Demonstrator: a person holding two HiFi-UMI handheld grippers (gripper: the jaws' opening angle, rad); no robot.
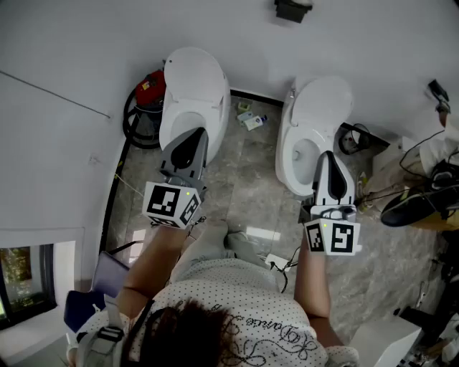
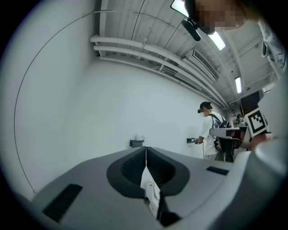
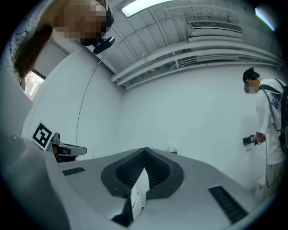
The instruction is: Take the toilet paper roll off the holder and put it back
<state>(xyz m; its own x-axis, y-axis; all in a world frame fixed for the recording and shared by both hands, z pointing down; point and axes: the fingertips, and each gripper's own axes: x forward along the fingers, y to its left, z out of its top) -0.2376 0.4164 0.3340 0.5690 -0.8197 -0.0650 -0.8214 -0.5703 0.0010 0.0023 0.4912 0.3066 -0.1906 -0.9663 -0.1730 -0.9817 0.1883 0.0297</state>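
left gripper (image 1: 189, 142) closed | right gripper (image 1: 327, 156) closed | 2 toilets (image 1: 192, 89) (image 1: 324, 107) | 1 holder (image 2: 136, 143)

Your small dark wall-mounted holder (image 1: 292, 10) is fixed to the white wall behind the right-hand white toilet (image 1: 315, 122). It sits higher up the wall than that toilet's raised lid and roughly in line with the toilet's left edge. In the left gripper view the holder (image 2: 137, 143) reads as a little dark box. The white toilet paper roll (image 2: 138, 137) rests on top of it as a pale lump. Both are too small for you to tell more.
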